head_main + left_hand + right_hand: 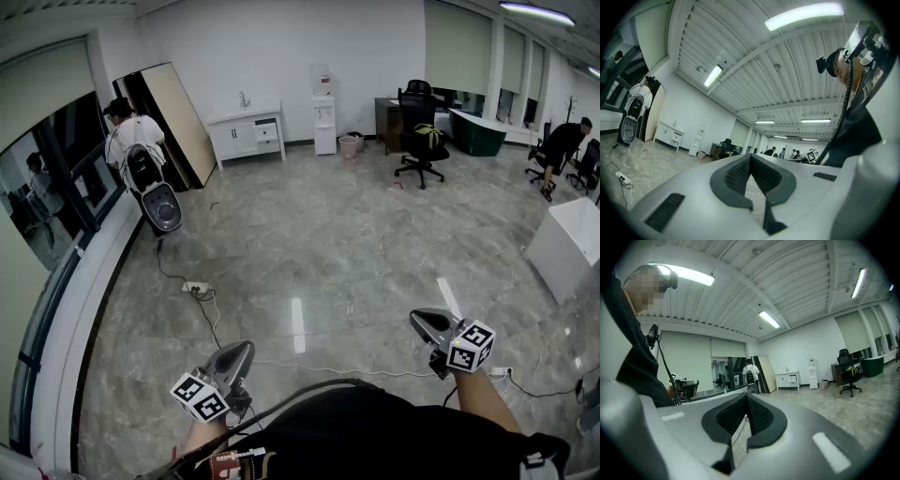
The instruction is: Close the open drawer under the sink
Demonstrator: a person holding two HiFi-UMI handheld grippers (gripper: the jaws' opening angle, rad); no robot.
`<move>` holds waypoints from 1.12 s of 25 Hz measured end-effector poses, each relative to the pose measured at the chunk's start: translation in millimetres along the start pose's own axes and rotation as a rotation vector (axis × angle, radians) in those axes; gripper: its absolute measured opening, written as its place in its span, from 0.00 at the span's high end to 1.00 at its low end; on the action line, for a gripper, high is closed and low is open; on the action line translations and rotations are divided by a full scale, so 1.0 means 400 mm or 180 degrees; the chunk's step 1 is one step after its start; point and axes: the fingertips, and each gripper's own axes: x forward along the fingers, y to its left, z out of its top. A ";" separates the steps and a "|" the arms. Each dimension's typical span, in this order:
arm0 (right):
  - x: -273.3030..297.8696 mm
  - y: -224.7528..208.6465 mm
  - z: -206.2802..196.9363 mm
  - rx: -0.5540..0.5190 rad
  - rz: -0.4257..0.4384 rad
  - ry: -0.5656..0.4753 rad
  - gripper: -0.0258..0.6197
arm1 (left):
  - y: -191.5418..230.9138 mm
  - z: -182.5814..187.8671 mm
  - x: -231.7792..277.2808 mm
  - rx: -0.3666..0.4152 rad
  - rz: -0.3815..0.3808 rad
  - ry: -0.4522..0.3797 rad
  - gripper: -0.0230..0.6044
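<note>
the left claw (242, 352) and the right claw (420, 321) are held low over the grey marble floor (309, 234), well apart from each other, and both are seen from above in the head view. in the left gripper view the ribbed pads (736, 173) are seen pressed together at the tips with nothing between them, and the same is seen in the right gripper view, so both claws are closed and empty. the white sink cabinet (246, 133) is set against the far wall, well away from both claws. a drawer (268, 134) on its right side seems pulled out a little; this is best made out in the head view, the cabinet being tiny in both gripper views. a water dispenser (323, 114) is placed near the cabinet's right, and a black office chair (420, 136) further right. a person with a backpack (131, 150) is seen by the left windows in all three views. a cable (208, 323) is laid across the floor. the black camera (826, 63) on the holder's head is shown only by the gripper views.
</note>
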 end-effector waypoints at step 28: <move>-0.127 -0.078 -0.011 0.0231 -0.0070 -0.0069 0.96 | -0.106 -0.046 0.085 -0.0022 -0.0055 0.0066 0.96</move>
